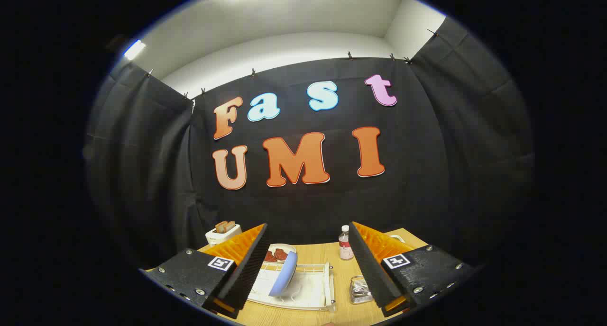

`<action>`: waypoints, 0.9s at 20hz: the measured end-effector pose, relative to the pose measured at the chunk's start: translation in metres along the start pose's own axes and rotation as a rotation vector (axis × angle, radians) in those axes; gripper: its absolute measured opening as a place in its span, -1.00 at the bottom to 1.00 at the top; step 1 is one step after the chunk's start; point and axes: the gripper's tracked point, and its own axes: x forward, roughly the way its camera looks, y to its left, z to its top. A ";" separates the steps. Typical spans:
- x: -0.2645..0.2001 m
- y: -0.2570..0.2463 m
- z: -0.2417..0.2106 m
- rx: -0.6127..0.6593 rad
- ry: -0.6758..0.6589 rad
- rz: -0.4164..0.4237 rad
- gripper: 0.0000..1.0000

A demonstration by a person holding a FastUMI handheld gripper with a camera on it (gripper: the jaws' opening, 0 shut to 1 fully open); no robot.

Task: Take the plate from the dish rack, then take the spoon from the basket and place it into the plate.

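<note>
A hand-held gripper [308,264] hangs above a wooden bench [313,316], its jaws spread wide and holding nothing, the two fingers [246,269] flaring apart to either side of the white dish rack [303,288] that sits on the bench between and below them. In the rack a blue plate [283,279] stands on edge, tilted, its long axis running from the rack's near side up and away toward the back wall, its upper rim leaning toward the right finger. The plate sits close to the inner face of the left finger, apart from it as far as can be told, with open rack to its right. Just right of the rack, near the tip of the right finger, stands a small wire basket [360,289] holding metal cutlery; the spoon cannot be picked out from the rest. Beyond the rack a white bowl [279,255] holds reddish pieces of food, and a clear bottle [345,243] with a white cap stands upright beyond the basket. A white toaster [222,233] with two slices in its slots sits at the bench's far left corner, against the black cloth wall. Bare bench runs between rack and basket and on past the bottle to the far edge.
</note>
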 end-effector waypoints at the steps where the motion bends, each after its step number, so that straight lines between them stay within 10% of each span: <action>1: 0.001 0.001 0.000 0.000 0.003 0.001 0.96; 18: 0.013 0.015 -0.013 -0.003 0.072 0.044 0.96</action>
